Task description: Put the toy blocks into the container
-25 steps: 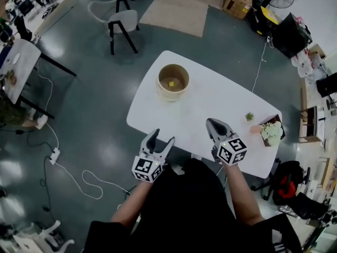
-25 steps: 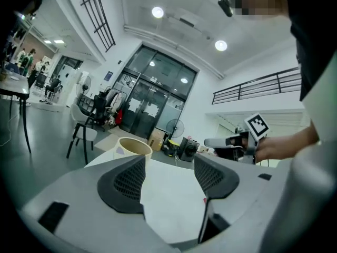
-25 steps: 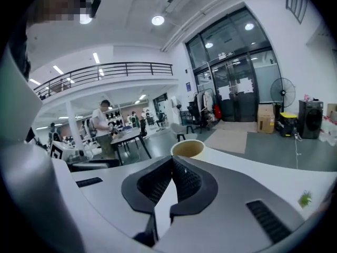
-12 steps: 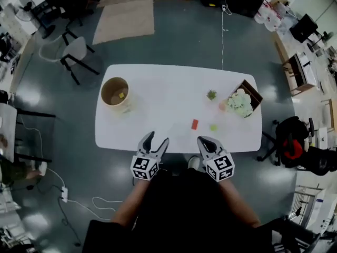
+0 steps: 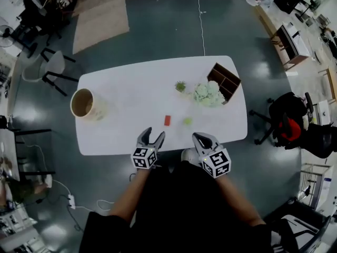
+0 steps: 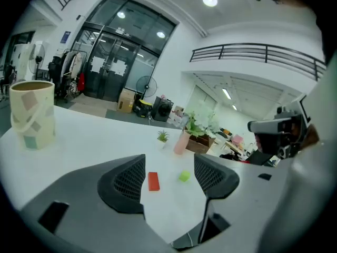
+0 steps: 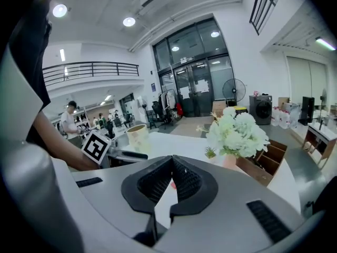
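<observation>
L hand-held gripper (image 5: pixel 153 133) now by table (image 5: pixel 121 88)

My left gripper (image 6: pixel 169 167) holds its jaws apart, with nothing pressed between them. Through the gap I see the red block (image 6: pixel 153 181) lying on the white table (image 6: pixel 95 136). Just right of the red block sits a green block (image 6: pixel 184 176). Beyond the red block stand a small plant (image 6: pixel 163 136) and a pink vase (image 6: pixel 181 142). Far to its left the pale container (image 6: pixel 32 114) stands upright.
</observation>
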### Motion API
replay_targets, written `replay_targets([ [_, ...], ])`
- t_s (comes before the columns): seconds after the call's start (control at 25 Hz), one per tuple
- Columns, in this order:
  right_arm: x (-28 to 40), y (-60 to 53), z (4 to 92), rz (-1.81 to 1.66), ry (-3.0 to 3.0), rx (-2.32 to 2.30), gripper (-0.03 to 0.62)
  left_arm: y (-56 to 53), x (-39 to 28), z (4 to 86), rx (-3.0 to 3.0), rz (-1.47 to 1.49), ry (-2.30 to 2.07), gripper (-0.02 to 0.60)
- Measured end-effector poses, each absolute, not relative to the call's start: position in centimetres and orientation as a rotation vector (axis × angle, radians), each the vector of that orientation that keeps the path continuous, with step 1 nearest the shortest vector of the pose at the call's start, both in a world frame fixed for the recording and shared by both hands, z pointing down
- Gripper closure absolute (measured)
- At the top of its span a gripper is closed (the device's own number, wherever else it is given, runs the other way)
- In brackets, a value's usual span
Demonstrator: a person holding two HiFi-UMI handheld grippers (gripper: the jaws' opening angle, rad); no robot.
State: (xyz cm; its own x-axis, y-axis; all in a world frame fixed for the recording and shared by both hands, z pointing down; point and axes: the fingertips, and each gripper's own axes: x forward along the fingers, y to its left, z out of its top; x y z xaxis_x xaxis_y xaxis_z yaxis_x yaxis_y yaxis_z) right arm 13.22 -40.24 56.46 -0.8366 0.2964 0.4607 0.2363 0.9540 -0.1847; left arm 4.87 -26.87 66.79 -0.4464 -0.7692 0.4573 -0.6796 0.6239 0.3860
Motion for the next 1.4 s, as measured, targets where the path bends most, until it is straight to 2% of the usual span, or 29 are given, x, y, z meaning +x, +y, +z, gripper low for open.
replay_targets([
  [0.44,16.0,-49.0,59.0,0.258,-2.546,-0.323,0.594,-39.9,7.5,71.8,1.273,-0.016,-2.077,0.308],
  [1.12,18.9,-53.4,62.4,0.372,-2.468,-0.218,0.594,-45.7,8.1,82.1,1.4,0.38,-1.792,0.31],
  [1.16,18.8,-53.3,62.5,0.371,-2.465,-0.227,0.594,-45.6,8.0,82.4,1.404,0.396,-1.793,0.315],
  [1.36,18.6,-52.4,62.8,0.358,-2.447,-0.263,0.594,-45.2,7.5,82.7,1.392,0.432,-1.812,0.442],
  [1.4,18.4,-52.0,63.0,0.355,-2.443,-0.272,0.594,-45.1,7.4,82.8,1.393,0.436,-1.809,0.443],
])
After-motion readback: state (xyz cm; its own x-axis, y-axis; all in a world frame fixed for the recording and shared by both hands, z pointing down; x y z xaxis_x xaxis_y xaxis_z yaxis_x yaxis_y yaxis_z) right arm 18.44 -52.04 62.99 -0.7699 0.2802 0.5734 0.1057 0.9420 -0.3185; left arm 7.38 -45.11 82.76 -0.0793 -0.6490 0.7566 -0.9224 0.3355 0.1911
